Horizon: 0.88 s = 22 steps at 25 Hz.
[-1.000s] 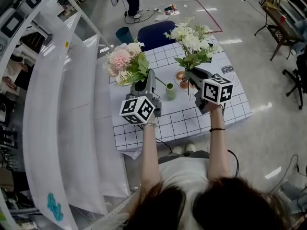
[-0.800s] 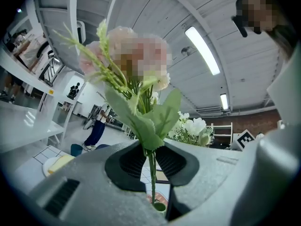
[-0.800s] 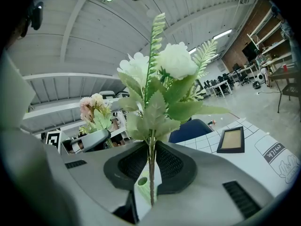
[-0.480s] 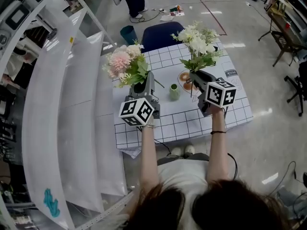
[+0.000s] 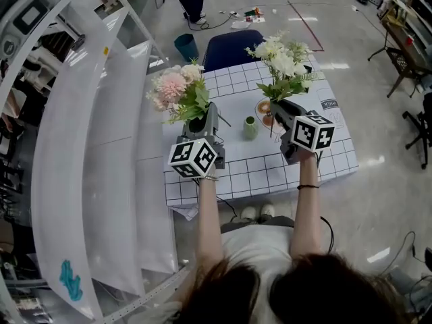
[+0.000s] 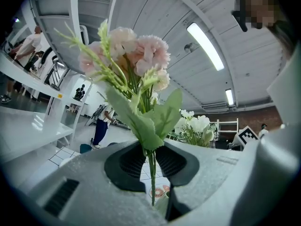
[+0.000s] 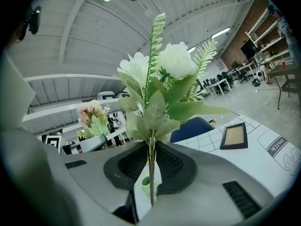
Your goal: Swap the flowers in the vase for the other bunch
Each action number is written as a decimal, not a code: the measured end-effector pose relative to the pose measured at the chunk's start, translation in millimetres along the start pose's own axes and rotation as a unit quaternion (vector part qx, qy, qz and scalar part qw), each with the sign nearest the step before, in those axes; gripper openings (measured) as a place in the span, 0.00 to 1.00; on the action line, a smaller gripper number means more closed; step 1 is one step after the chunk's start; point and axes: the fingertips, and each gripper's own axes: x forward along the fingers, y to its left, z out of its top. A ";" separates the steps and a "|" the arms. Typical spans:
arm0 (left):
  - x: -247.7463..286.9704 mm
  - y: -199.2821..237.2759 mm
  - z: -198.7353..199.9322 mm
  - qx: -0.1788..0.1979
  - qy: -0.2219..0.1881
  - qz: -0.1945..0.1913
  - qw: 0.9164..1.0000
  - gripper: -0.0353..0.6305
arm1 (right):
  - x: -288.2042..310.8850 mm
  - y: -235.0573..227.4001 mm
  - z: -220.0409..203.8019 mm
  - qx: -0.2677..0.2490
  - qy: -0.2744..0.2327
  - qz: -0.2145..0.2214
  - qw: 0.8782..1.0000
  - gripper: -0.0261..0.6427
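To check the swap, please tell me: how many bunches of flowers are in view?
2. The pink bunch is clamped in the left gripper. The white bunch is clamped in the right gripper. Neither is in the vase.

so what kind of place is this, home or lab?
Likely a lab or workshop hall, not a home: bare floor with a taped line, rows of desks in the right gripper view, strip lights overhead.
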 end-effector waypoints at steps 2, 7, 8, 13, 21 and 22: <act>-2.0 0.8 -0.2 -0.001 -0.001 -0.001 1.000 0.15 | 0.4 1.3 -1.1 0.000 0.000 0.001 1.000 0.11; -7.8 3.0 -0.8 -0.003 -0.003 -0.001 1.000 0.15 | 1.7 5.8 -4.4 0.000 0.003 0.003 1.000 0.11; -8.9 3.6 -1.2 -0.002 -0.002 0.000 1.000 0.15 | 1.9 6.8 -4.8 0.000 0.004 0.004 1.000 0.11; -12.1 4.6 -2.9 0.002 0.004 0.005 1.000 0.15 | 3.2 12.5 -5.9 -0.003 0.006 0.009 1.000 0.11; -14.1 2.2 -6.0 0.017 0.013 0.002 1.000 0.15 | 4.4 19.5 -8.0 -0.008 0.008 0.013 1.000 0.11; -14.4 2.5 -5.6 0.018 0.013 0.002 1.000 0.15 | 4.5 20.1 -8.0 -0.009 0.009 0.013 1.000 0.11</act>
